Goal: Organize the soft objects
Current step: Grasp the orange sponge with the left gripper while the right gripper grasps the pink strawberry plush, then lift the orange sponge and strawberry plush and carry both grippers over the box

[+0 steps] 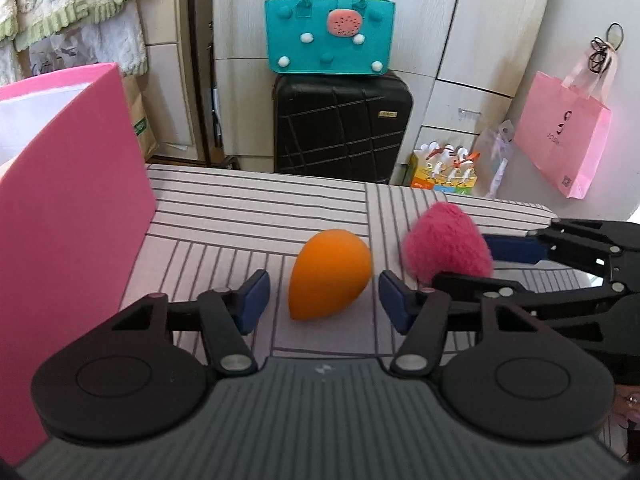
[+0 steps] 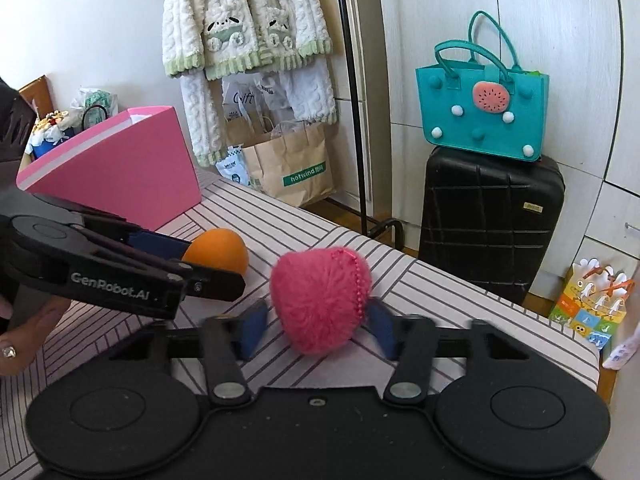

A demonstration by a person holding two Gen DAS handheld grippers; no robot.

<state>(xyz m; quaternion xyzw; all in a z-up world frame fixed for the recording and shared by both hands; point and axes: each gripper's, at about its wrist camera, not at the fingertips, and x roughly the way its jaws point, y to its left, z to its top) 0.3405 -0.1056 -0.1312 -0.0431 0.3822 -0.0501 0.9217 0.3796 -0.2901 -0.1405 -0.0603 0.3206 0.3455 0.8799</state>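
An orange egg-shaped sponge (image 1: 328,276) lies on the striped table (image 1: 224,208). My left gripper (image 1: 324,300) is open, its blue pads on either side of the sponge, not touching. A fuzzy pink heart-shaped puff (image 2: 322,300) sits to the sponge's right; it also shows in the left wrist view (image 1: 446,244). My right gripper (image 2: 316,326) is open around the puff, the pads close to its sides. The sponge also shows in the right wrist view (image 2: 218,256), partly hidden behind the left gripper's fingers (image 2: 160,244).
A pink open box (image 1: 68,184) stands on the table's left side; it also shows in the right wrist view (image 2: 120,168). Beyond the far edge stand a black suitcase (image 1: 340,128) with a teal bag (image 1: 330,36) on top, and paper bags.
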